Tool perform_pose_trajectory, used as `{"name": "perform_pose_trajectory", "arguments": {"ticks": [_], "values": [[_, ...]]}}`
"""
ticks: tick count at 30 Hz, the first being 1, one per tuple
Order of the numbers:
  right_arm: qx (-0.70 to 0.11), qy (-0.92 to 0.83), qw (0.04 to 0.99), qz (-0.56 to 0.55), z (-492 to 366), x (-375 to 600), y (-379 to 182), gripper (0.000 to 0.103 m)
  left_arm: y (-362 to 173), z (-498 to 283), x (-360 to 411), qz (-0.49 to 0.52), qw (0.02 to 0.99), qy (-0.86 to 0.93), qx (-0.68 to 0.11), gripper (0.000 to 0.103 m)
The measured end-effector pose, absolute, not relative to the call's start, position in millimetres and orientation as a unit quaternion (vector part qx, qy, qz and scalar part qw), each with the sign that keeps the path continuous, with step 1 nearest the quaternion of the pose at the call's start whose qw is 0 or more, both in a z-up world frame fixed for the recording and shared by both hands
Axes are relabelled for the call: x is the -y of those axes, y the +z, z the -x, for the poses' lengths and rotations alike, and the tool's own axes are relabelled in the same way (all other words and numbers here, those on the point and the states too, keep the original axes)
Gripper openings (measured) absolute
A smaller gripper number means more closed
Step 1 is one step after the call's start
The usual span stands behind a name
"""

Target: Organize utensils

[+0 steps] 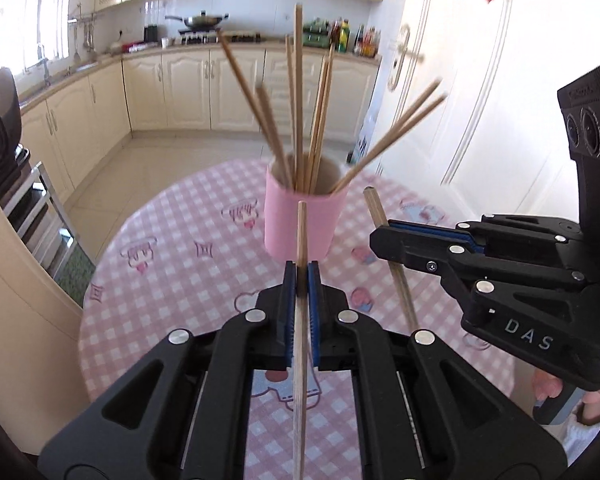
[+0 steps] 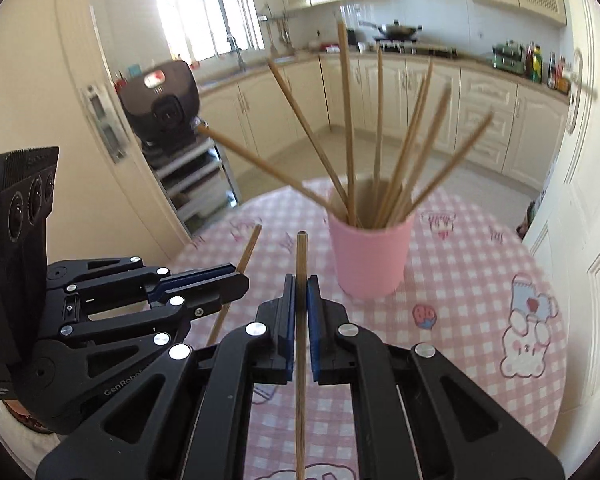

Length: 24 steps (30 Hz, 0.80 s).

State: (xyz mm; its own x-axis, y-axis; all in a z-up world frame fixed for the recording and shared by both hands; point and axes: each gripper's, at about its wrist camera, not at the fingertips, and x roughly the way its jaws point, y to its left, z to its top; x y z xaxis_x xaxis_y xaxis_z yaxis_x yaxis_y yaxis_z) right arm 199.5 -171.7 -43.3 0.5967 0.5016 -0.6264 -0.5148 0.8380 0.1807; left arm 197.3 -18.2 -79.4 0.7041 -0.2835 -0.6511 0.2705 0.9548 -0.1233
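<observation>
From the left wrist view: left gripper (image 1: 302,276) has its blue pads (image 1: 289,300) pressed together on a single chopstick (image 1: 301,240), which runs straight along the fingers, tip pointing at the pink cup (image 1: 304,224). Cup stands upright on the pink checked tablecloth (image 1: 172,280) of the round table, toward its far edge, and holds a loose fan of chopsticks (image 1: 298,92) leaning out in all directions. Right gripper (image 1: 384,236) comes in from the right edge, clamped on a second chopstick (image 1: 374,204) that crosses its fingers at a tilt, upper end just right of the cup, not touching it. Fingers of a hand (image 1: 548,390) show under its handle. Kitchen cabinets (image 1: 188,88) and a stove with a wok (image 1: 202,21) sit behind, a white door (image 1: 480,100) to the right. From the right wrist view: right gripper (image 2: 300,280) is closed on its chopstick (image 2: 301,256), held straight ahead, tip short of the cup and left of it. Pink cup (image 2: 370,256) sits ahead and right of the fingertips, bundle (image 2: 348,120) splayed above the rim. Left gripper (image 2: 244,280) enters from the left edge, clamped on the other chopstick (image 2: 250,246), tilted, well left of the cup. Both held sticks are clear of the tablecloth (image 2: 480,248).
</observation>
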Motion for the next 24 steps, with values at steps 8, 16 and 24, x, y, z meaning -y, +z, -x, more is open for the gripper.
{"name": "perform_pose_trajectory", "arguments": {"ticks": [8, 16, 24], "values": [[-0.279, 0.282, 0.918, 0.016, -169.9, 171.5, 1.5, 0.004, -20.3, -158.2, 6.1, 0.024, 0.948, -0.157, -0.277, 0.006], [-0.287, 0.274, 0.917, 0.026, -173.7, 170.5, 2.9, 0.004, -31.8, -175.8, 16.2, 0.037, 0.935, -0.166, -0.312, 0.006], [-0.332, 0.27, 0.904, 0.009, -192.2, 181.3, 2.5, 0.004, -57.3, -200.3, 14.6, 0.059, 0.918, -0.158, -0.358, 0.025]]}}
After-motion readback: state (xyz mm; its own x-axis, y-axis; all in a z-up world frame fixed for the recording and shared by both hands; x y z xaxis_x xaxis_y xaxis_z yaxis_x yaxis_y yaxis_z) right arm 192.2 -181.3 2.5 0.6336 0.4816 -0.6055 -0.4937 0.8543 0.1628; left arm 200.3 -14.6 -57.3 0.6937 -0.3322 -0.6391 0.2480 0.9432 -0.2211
